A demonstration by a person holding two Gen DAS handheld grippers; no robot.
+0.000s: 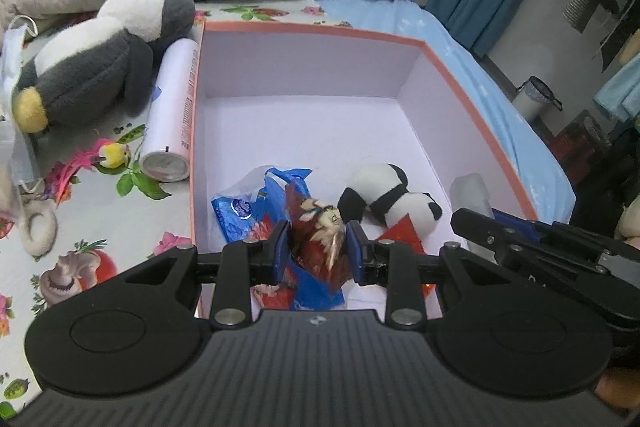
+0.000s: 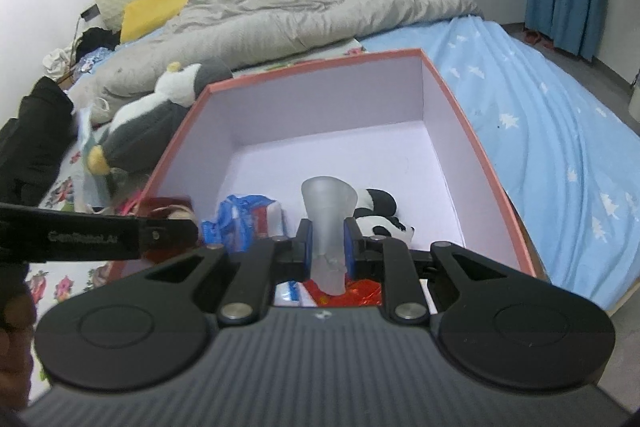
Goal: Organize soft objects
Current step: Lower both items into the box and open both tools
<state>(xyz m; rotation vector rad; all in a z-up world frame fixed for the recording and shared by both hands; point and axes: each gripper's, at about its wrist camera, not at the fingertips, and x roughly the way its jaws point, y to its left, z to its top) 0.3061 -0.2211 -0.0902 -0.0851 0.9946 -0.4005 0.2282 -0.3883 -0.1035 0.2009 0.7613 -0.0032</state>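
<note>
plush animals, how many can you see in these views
3: a penguin plush lying on the bed left of the box, a panda plush inside the box, and a tiny yellow bird by the white cylinder. More may be hidden.

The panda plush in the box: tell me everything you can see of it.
The panda plush is small, white and fuzzy, with black limbs, ears and a black band across its body. It lies on its side on the pale floor of the pink-rimmed box, near the front right. A red wrapper touches its underside. Neither gripper holds it; in the right wrist view the held translucent piece partly hides it.
</note>
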